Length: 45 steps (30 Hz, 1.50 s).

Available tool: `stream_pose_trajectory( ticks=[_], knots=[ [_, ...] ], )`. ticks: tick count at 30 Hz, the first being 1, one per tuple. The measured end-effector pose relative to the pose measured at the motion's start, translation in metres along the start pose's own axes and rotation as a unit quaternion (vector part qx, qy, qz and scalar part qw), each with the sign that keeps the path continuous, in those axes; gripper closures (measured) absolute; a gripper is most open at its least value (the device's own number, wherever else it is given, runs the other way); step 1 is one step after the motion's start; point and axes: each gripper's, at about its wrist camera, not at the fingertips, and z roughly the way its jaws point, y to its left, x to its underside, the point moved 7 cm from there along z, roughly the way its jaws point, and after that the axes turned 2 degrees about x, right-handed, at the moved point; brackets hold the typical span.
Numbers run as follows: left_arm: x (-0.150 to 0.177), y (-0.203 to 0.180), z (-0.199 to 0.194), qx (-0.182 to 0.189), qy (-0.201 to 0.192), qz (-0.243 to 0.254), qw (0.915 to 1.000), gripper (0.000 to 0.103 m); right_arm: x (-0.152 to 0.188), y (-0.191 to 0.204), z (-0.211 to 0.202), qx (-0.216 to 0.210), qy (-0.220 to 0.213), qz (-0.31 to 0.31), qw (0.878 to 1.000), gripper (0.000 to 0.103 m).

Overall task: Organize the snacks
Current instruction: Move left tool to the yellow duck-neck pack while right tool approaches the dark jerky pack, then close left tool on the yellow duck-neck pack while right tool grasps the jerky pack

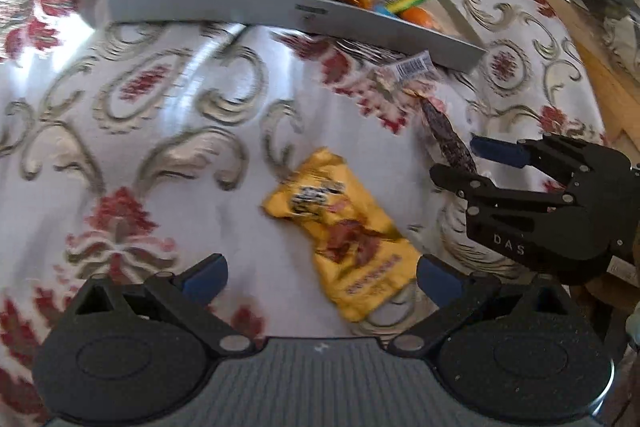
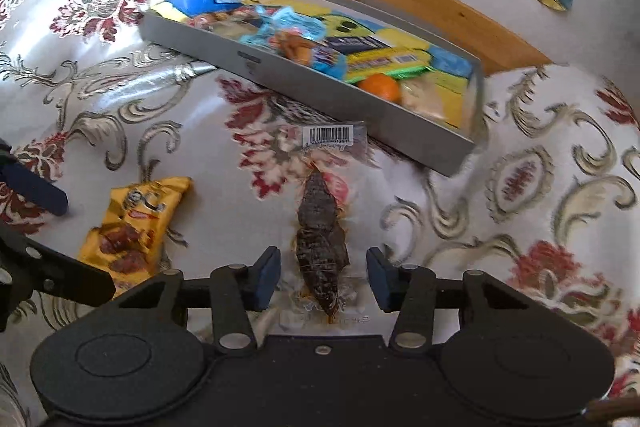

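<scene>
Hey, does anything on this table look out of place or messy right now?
Two snacks lie loose on the tablecloth outside the grey tray: a yellow snack packet, lying askew, and a clear packet with a dark dried snack. Both grippers are open over them. Nothing looks spilled.

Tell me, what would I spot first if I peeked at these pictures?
Probably the grey tray at the back of the flowery cloth, stuffed with bright snack packs and an orange fruit. Next, the two snacks lying loose in front of it: a yellow packet between the open left gripper fingers, and a dark snack in clear wrap between the open right gripper fingers.
</scene>
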Motion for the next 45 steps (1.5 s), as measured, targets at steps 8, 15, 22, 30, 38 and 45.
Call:
stream_pose_trajectory(
  ticks=[8,15,22,30,38,45],
  knots=[
    [-0.023,-0.002,0.023,-0.012,0.041,-0.087,0.9953,0.001,0.005,-0.002,0.007,0.001,0.014,-0.012,1.0,0.054],
    [-0.036,0.009,0.037,-0.022,0.068,-0.178,0.9815,0.001,0.005,-0.003,0.01,-0.003,0.019,-0.005,1.0,0.055],
    [-0.036,0.004,0.046,-0.038,0.072,-0.16,0.9837,0.007,0.006,-0.002,0.011,-0.004,0.02,-0.002,1.0,0.054],
    [-0.017,0.0,0.033,-0.062,0.046,-0.089,0.993,0.042,0.005,0.002,0.009,-0.009,0.021,0.001,1.0,0.054],
    [0.008,0.013,0.01,-0.054,0.036,-0.057,0.9963,0.057,0.009,0.018,-0.001,-0.038,0.033,0.016,0.999,0.054],
    [0.026,0.032,-0.026,-0.042,0.042,-0.058,0.9966,0.057,0.008,0.036,-0.029,-0.06,0.027,0.043,0.997,0.054]
  ],
)
